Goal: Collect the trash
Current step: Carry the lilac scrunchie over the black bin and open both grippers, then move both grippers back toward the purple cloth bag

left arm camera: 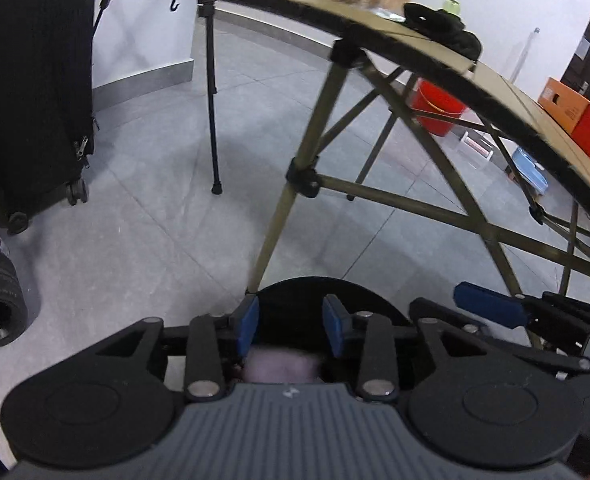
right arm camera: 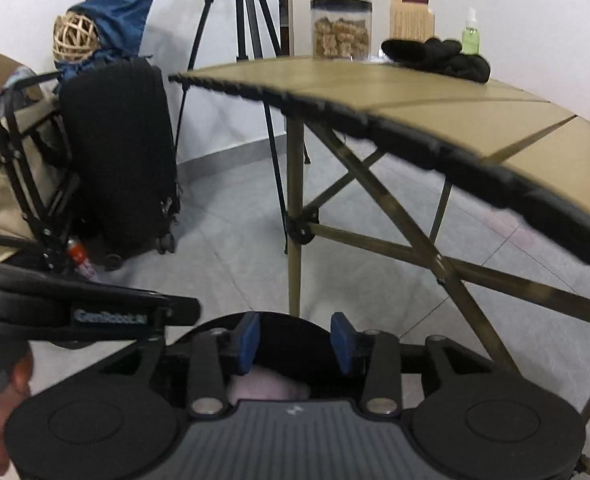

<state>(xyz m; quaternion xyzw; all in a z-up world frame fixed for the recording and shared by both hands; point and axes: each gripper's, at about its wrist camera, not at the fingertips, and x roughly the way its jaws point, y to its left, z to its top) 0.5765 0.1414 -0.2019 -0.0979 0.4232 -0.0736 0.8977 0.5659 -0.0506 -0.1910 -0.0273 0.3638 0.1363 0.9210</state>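
I hold my left hand-held gripper (left arm camera: pixel 291 326) low over the grey tile floor (left arm camera: pixel 155 216), its blue pads (left arm camera: pixel 248 326) spread apart with nothing between them, poised above the dark round mouth of a black bin (left arm camera: pixel 295 292) that sits just beside the leg of the folding surface (left arm camera: pixel 435 40). Behind the pads, close to the gripper's body, lies a pale pinkish lump (left arm camera: pixel 281 366), too blurred to identify. My right hand-held gripper (right arm camera: pixel 295 340) hangs next to it, jaws likewise parted and holding nothing, over the same bin (right arm camera: pixel 291 332), with a similar pale pink shape (right arm camera: pixel 269 386) showing beneath its body. Seen from the left wrist, the right gripper's blue finger (left arm camera: pixel 489 304) juts in from the right edge. On the tan surface (right arm camera: pixel 415 92) above stand a clear jar of brown snacks (right arm camera: pixel 341 30), a wooden box (right arm camera: pixel 411 14), a small green bottle (right arm camera: pixel 471 34) and a heap of black cloth (right arm camera: pixel 439 56); an orange carton (left arm camera: pixel 575 116) rests at its far end. A black suitcase (right arm camera: pixel 121 152) stands against the wall to the left, a tripod (right arm camera: pixel 247 12) behind it, and a red bucket (left arm camera: pixel 435 106) sits on the floor beyond the surface's legs.
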